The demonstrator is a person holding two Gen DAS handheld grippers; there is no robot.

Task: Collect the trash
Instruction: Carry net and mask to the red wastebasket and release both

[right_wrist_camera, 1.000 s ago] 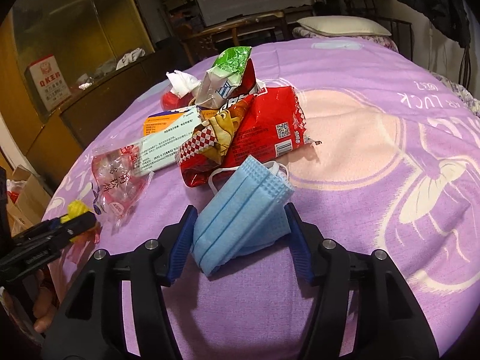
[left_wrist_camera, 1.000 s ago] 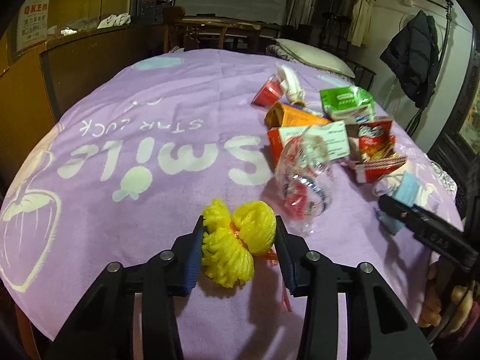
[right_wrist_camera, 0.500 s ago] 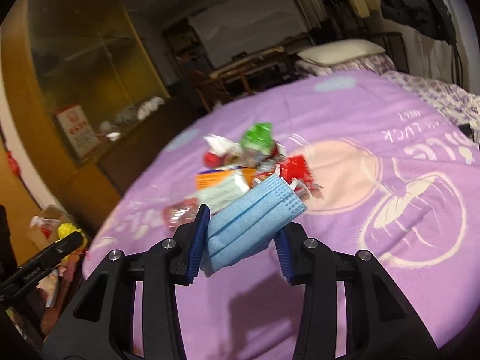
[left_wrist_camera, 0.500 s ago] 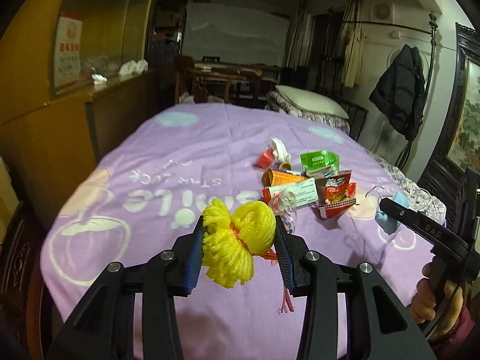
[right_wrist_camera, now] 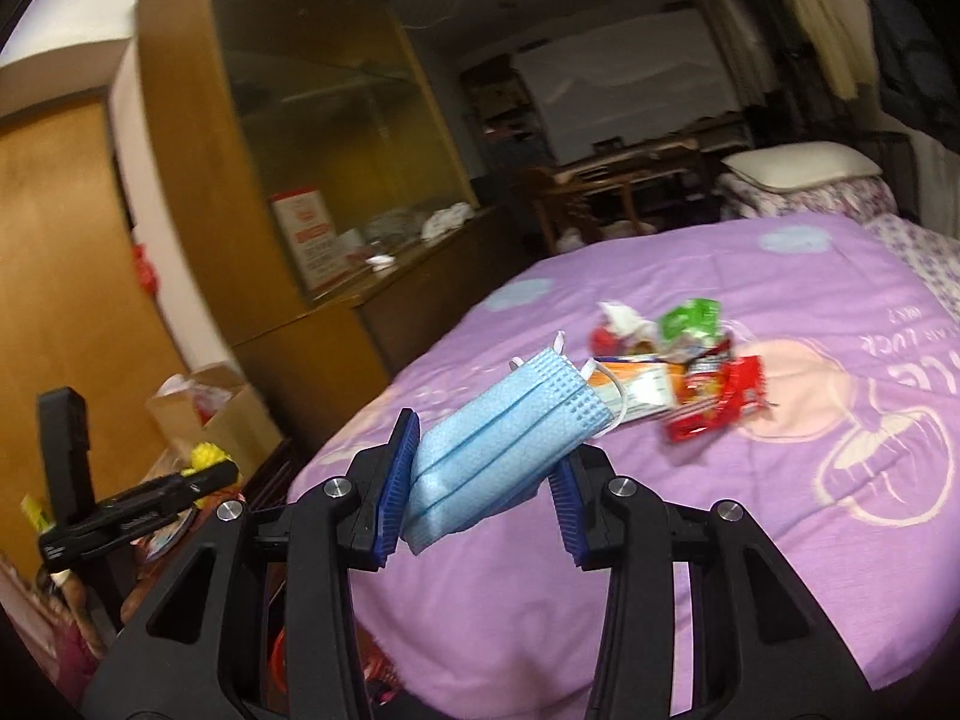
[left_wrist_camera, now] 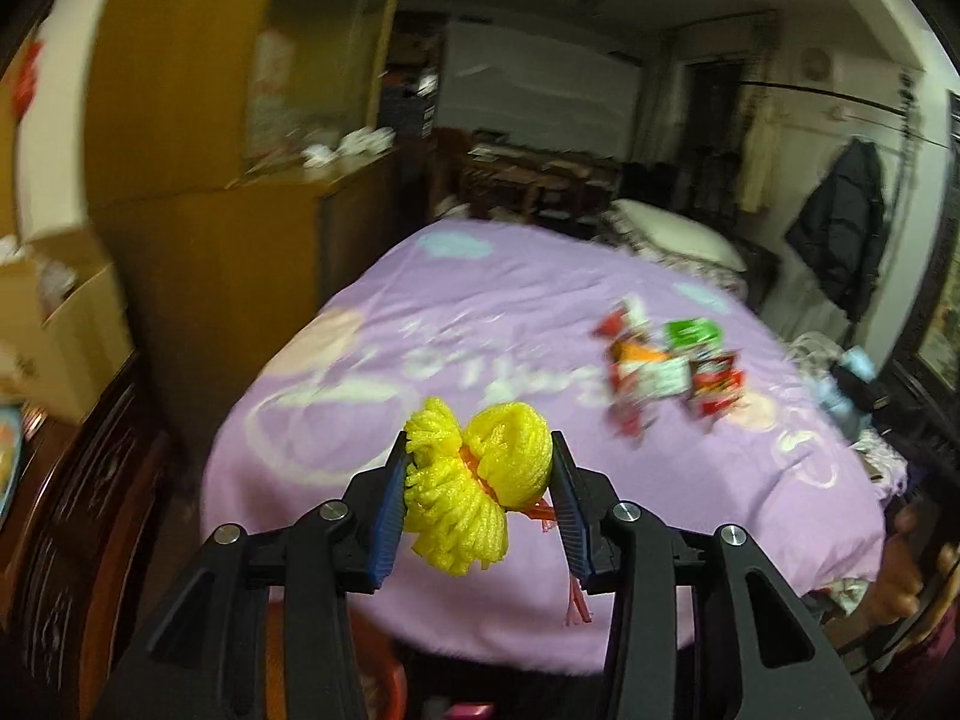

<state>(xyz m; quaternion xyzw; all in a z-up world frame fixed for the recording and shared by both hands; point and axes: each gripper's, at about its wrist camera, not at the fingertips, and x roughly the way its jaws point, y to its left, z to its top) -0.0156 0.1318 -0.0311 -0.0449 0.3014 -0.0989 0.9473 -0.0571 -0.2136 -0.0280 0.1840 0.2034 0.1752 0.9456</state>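
The left gripper is held up off the bed, tilted a little downward, its blue pads pinching a yellow foam net tied at the waist with an orange ribbon whose ends hang below the right pad. The right gripper is also raised clear of the bed and angled slightly down; its jaws have just been closing and now clamp one folded blue face mask, which slants up to the right with its white ear loops loose at the far end. In the right wrist view the left gripper shows at the far left, the yellow net at its tip. One heap of wrappers lies near the middle of the purple bedspread: red, orange, green and white packets, too blurred to count. One white pillow sits at the far end. A tall wooden cabinet stands along the left, with one open cardboard box on the floor beside it.
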